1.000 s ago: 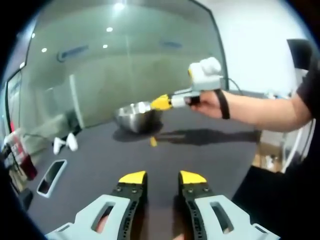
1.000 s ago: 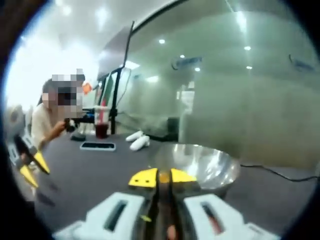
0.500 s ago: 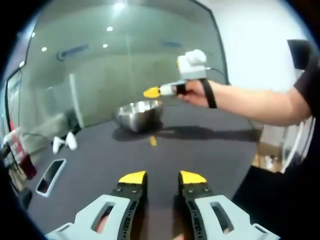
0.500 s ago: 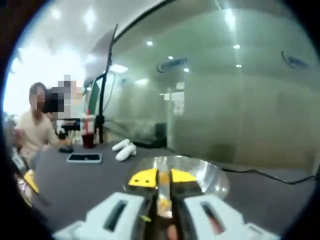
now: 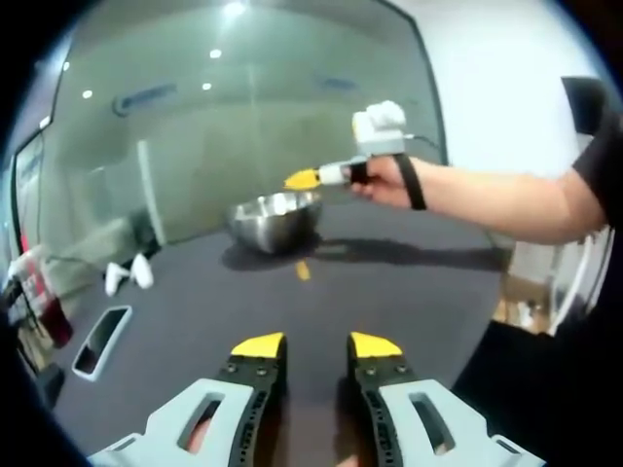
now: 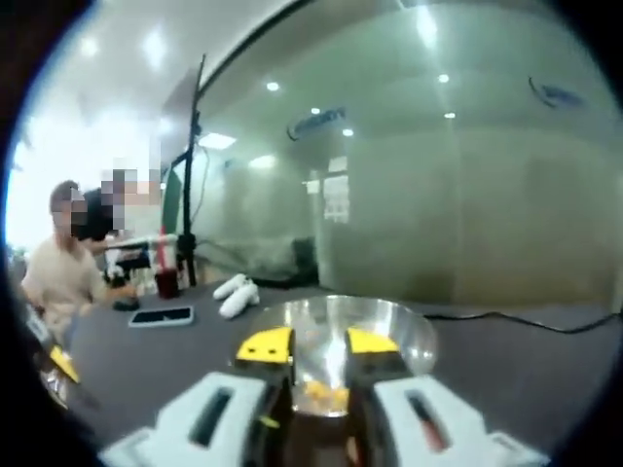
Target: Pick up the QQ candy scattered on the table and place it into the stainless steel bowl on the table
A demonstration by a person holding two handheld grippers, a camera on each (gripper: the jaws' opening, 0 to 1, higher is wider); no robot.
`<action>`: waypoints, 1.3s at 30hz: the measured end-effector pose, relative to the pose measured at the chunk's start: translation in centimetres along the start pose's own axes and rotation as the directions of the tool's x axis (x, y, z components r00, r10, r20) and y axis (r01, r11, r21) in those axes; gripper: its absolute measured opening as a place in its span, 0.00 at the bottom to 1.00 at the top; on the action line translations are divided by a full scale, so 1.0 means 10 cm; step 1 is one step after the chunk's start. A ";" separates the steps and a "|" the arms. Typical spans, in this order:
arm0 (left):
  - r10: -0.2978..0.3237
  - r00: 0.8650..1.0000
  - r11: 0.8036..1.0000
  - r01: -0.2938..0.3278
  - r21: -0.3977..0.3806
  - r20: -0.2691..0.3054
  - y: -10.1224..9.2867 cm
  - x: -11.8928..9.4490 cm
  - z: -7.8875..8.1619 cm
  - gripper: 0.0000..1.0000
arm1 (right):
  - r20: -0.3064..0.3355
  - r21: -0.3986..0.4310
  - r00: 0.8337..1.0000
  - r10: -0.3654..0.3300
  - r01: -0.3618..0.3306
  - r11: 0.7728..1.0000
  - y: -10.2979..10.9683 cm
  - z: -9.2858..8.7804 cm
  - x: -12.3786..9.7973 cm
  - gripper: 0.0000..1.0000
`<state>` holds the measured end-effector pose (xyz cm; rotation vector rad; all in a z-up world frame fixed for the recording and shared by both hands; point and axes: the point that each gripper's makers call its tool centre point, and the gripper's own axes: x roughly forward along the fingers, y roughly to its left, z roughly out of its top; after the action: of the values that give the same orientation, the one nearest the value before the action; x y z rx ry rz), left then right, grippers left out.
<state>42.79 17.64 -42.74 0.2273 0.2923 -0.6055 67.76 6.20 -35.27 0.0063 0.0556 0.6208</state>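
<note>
The stainless steel bowl (image 5: pixel 275 219) stands on the dark table at the far middle. A yellow QQ candy (image 5: pixel 303 270) lies on the table just in front of it. My left gripper (image 5: pixel 316 346) hovers low over the near table, open, with nothing between its jaws. My right gripper (image 5: pixel 302 180), held by a hand coming in from the right, hangs just above the bowl's rim. In the right gripper view, the right gripper (image 6: pixel 319 344) is open right over the bowl (image 6: pixel 409 326), and several yellow candies (image 6: pixel 326 394) lie inside it.
A phone (image 5: pixel 102 341), two white controllers (image 5: pixel 129 275) and a red cup (image 5: pixel 39 302) sit at the table's left side. A black cable (image 6: pixel 516 319) runs behind the bowl. A person (image 6: pixel 58 277) sits at the far end. A glass wall stands behind the table.
My right gripper, earlier shut on a candy, has lifted over the bowl and opened; the candy now lies in the bowl. The left gripper has stayed put.
</note>
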 end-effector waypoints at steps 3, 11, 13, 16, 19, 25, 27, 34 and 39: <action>-0.004 1.000 1.000 0.004 0.003 0.000 0.00 0.01 0.00 0.27 | 0.017 -0.004 1.000 0.001 -0.001 1.000 -0.02 0.04 -0.06 0.20; -0.004 1.000 1.000 0.004 0.009 -0.003 0.03 0.01 0.01 0.27 | 0.039 -0.048 0.999 0.037 -0.035 0.998 -0.09 0.14 -0.38 0.20; -0.005 1.000 1.000 0.005 0.010 -0.001 0.03 0.01 0.02 0.27 | 0.035 -0.055 0.998 0.051 -0.049 0.997 -0.06 0.11 -0.46 0.20; -0.009 1.000 1.000 0.009 0.011 0.004 0.01 0.02 0.04 0.27 | -0.004 -0.083 0.993 0.120 -0.120 0.989 0.05 0.00 -0.57 0.21; -0.014 1.000 1.000 0.014 0.016 0.002 -0.02 0.03 0.03 0.27 | -0.023 -0.099 0.986 0.163 -0.165 0.981 0.13 -0.14 -0.71 0.20; -0.013 1.000 1.000 0.013 0.012 -0.001 -0.02 0.02 0.00 0.27 | -0.069 -0.206 0.980 0.189 -0.199 0.958 0.24 -0.52 -1.00 0.19; -0.016 1.000 1.000 0.016 0.010 -0.003 -0.02 0.02 -0.02 0.27 | -0.085 -0.182 0.974 0.211 -0.224 0.957 0.24 -0.63 -1.05 0.19; -0.019 1.000 1.000 0.019 0.009 0.001 -0.02 0.04 -0.02 0.27 | -0.145 -0.154 0.963 0.229 -0.251 0.956 0.30 -0.89 -1.03 0.19; -0.021 1.000 1.000 0.021 0.006 0.006 -0.01 0.04 -0.02 0.27 | -0.184 -0.148 0.954 0.238 -0.267 0.952 0.38 -0.97 -0.91 0.18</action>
<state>43.03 17.39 -43.03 0.2284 0.2871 -0.6280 57.61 3.89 -44.43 -0.2080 0.1626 0.8814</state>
